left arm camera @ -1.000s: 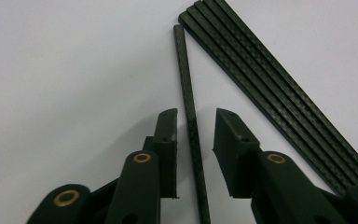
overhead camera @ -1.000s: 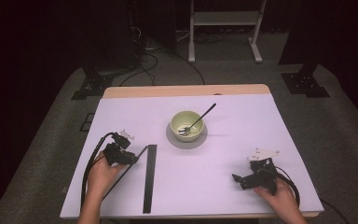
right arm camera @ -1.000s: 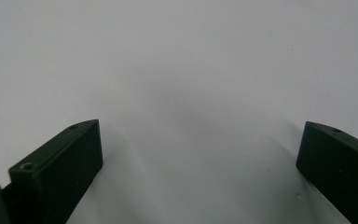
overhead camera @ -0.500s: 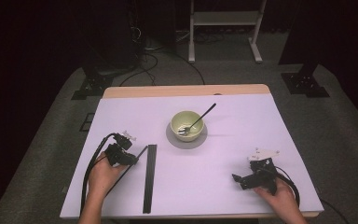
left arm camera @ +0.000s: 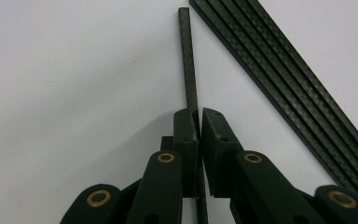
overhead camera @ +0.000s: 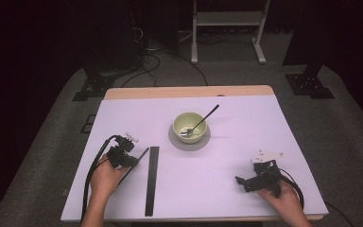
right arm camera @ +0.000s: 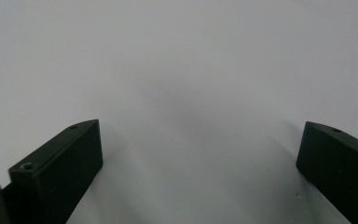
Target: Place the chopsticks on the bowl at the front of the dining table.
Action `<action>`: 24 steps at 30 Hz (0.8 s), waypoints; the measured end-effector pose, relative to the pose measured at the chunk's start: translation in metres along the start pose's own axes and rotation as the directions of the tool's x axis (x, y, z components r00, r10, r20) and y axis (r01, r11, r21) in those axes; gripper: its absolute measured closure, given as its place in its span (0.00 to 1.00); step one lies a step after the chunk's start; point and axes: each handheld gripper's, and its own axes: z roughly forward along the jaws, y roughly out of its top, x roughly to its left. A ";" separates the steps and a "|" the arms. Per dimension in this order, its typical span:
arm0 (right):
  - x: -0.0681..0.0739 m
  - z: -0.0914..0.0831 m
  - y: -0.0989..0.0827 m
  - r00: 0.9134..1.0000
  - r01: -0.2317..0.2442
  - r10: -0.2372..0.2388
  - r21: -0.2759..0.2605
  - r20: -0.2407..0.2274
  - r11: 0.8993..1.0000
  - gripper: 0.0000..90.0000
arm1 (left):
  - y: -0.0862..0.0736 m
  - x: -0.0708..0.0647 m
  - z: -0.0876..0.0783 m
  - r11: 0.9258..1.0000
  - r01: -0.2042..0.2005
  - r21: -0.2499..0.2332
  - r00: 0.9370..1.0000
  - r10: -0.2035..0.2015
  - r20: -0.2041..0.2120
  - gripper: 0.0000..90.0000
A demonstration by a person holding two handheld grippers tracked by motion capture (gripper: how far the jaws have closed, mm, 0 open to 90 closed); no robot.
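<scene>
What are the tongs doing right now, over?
Left tongs just closed, shut on one thin black strip. Right tongs open, nothing between. Stack of black strips lies beside, apart. Nothing in the way, over.

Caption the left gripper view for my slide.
Left tongs shut on a thin carbon-fibre strip, beside a bundle of similar strips.

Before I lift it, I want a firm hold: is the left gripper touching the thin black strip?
Touching. The left gripper view shows the left gripper closed, both pads pressed against the thin black strip between them.
</scene>
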 end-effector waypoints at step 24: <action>0.000 0.000 0.000 1.000 0.000 0.000 0.000 0.000 1.000 0.00 | 0.000 0.001 -0.009 0.997 0.077 -0.032 0.997 -0.077 0.005 0.95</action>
